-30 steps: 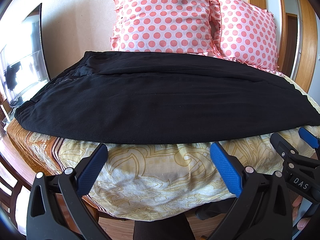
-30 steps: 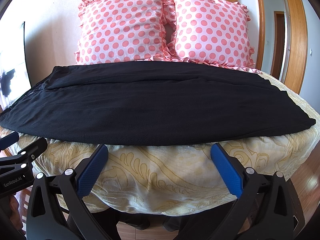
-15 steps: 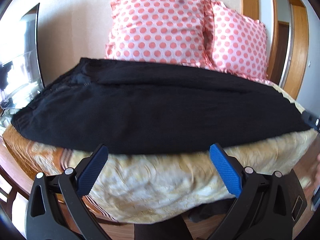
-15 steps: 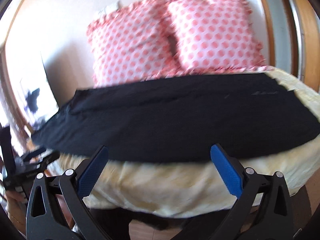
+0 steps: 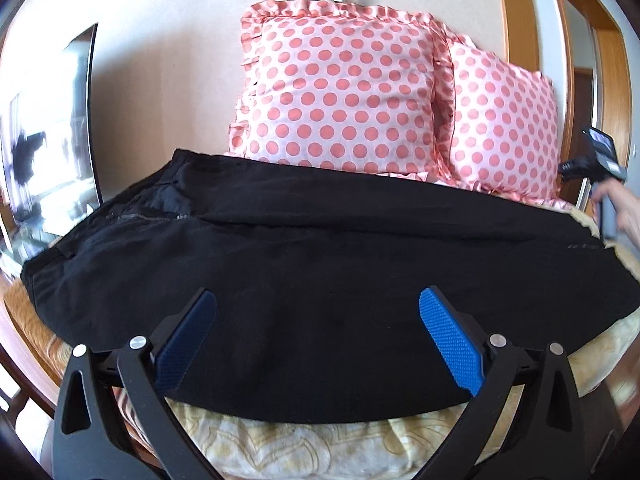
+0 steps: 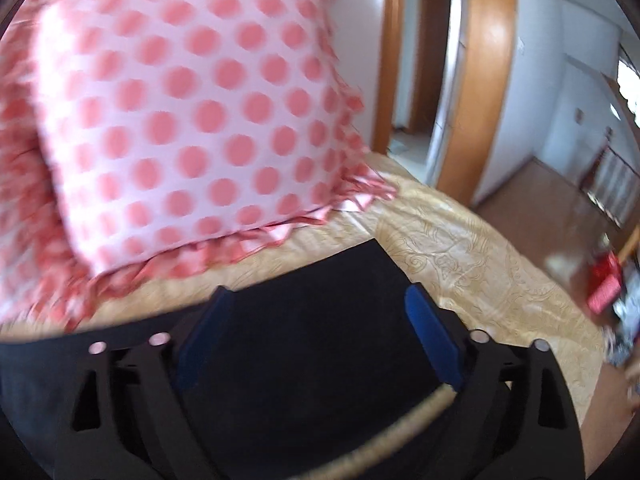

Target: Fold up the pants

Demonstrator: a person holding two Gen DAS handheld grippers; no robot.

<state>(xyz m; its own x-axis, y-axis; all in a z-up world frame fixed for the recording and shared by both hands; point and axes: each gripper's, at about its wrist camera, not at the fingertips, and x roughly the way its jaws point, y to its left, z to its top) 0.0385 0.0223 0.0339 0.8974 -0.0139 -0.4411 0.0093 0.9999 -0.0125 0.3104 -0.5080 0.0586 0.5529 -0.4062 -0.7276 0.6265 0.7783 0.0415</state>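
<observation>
Blue-padded fingers (image 5: 450,340) of the left gripper (image 5: 316,338) stand wide apart over the near edge of the black pants (image 5: 320,264), holding nothing. The right gripper (image 6: 316,340) is likewise spread over the leg-cuff end, probably lining up a pinch there. Pants lie flat across the bed (image 6: 480,248), ready for folding, below the spotted pillows (image 5: 344,96).

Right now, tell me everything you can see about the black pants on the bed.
The pants are plain black soft cloth, spread flat and lengthwise across the yellow patterned bedspread, waist end with zipper toward the left, leg hems toward the right. They lie just in front of two polka-dot pillows. Both open claws hover over them, gripping nothing.
</observation>
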